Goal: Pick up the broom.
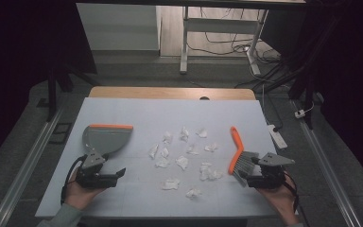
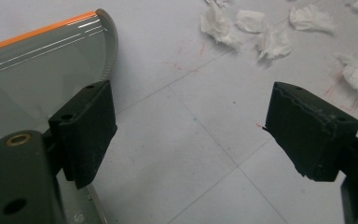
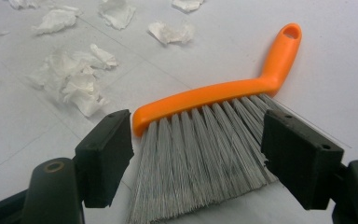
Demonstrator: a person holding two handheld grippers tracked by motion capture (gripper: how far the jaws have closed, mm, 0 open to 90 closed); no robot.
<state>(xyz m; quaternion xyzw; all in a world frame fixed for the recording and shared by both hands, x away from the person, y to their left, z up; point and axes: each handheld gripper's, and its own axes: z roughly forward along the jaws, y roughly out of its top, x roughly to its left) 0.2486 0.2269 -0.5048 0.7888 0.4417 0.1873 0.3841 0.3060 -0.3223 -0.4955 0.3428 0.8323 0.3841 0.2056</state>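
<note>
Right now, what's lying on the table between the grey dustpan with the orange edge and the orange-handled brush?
Scattered crumpled white tissue scraps lie on the white tabletop between the grey dustpan and the orange-handled brush, as the high view shows.

Each hand-held gripper (image 1: 118,174) (image 1: 243,169) gapes (jaws wide apart).

High view overhead facing forward, gripper views close, sharing table (image 1: 123,113)
</note>
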